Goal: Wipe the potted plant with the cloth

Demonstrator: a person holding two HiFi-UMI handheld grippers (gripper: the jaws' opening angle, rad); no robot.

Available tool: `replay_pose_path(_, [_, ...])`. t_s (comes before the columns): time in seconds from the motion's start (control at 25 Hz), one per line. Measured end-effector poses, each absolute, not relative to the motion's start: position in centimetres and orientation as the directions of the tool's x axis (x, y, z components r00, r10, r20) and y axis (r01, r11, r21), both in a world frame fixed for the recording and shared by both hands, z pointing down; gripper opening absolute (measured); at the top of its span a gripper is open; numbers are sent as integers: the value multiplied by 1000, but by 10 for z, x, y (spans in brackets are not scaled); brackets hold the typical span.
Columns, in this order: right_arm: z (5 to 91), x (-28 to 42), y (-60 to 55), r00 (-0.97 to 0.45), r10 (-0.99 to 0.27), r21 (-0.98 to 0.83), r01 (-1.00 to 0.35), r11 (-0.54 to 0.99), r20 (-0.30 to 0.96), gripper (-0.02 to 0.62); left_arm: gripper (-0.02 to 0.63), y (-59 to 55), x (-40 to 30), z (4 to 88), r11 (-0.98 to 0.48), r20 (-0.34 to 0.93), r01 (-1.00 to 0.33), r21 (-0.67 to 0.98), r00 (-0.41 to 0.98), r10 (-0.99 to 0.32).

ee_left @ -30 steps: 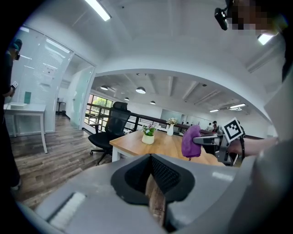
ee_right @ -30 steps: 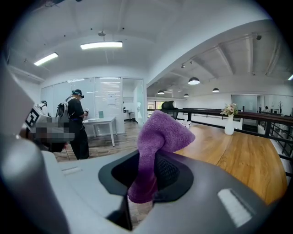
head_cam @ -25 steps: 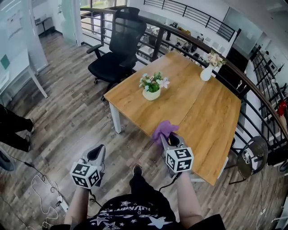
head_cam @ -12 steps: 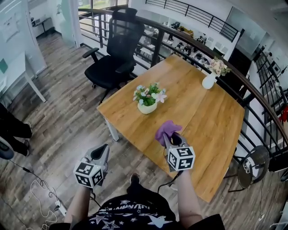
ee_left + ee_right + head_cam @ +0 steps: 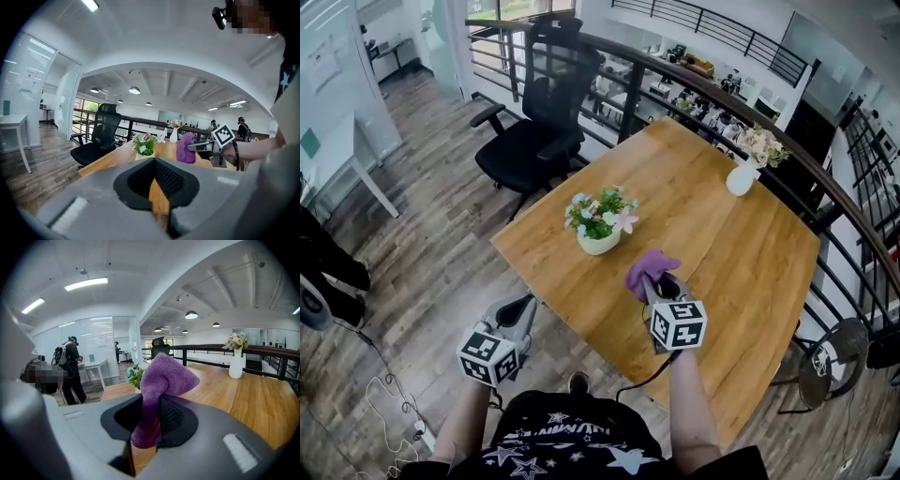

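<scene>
A small potted plant (image 5: 599, 221) with pale flowers in a cream pot stands on the wooden table (image 5: 741, 272) near its left corner; the same potted plant (image 5: 143, 146) shows ahead in the left gripper view, and the potted plant (image 5: 135, 376) peeks out behind the cloth in the right gripper view. My right gripper (image 5: 652, 280) is shut on a purple cloth (image 5: 651, 268), held over the table's near part, right of and short of the plant. The purple cloth (image 5: 159, 390) sticks up from the jaws. My left gripper (image 5: 523, 309) is shut and empty, over the floor beside the table's near-left edge.
A black office chair (image 5: 532, 122) stands beyond the table's left corner. A white vase with flowers (image 5: 744, 172) is at the table's far right. A dark railing (image 5: 825, 187) curves behind the table. A person (image 5: 70, 369) stands by a white desk at left.
Both grippers have moved forward towards the table; the right one with the cloth is now over the tabletop, closer to the plant. Both stay shut.
</scene>
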State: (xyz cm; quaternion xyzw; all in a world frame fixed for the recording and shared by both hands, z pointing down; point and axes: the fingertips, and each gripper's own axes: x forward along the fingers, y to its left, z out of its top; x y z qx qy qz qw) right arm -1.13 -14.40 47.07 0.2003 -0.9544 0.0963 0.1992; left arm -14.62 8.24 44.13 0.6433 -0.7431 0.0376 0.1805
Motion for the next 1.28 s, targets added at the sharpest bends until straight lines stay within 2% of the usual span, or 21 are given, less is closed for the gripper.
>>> replay_pose_path(0.32, [500,-9,-157,-823,-327,-154,-439,885,464,84,3,51,-140,452,126,346,-980,154,-66,-936])
replay_pose_path(0.36, [504,-9,-158,-819,-326,-153,-441,885,472,84,26,46,-138,453,103,340,-983,153,-45,-939])
replay_pose_path(0.4, [508,-9,-159,-815,-327,-152,-443,883,479,84,105,42,-136,454,77,333,-986,151,-23,-943])
replay_pose_path(0.56, [516,-14,-170,-799,-354,-126,-465,876,486,84,275,21,-140,465,24,326,-995,98,9,-945])
replay_pose_path(0.68, [519,-23,-182,-788,-370,-88,-468,879,492,84,333,3,-152,480,9,350,-995,99,27,-936])
replay_pose_path(0.88, [530,-39,-200,-768,-375,-66,-474,878,520,84,380,-28,-171,506,-43,404,-989,140,97,-909])
replay_pose_path(1.28, [565,-80,-242,-706,-348,-9,-448,894,617,84,382,-89,-196,557,-169,523,-971,166,232,-820])
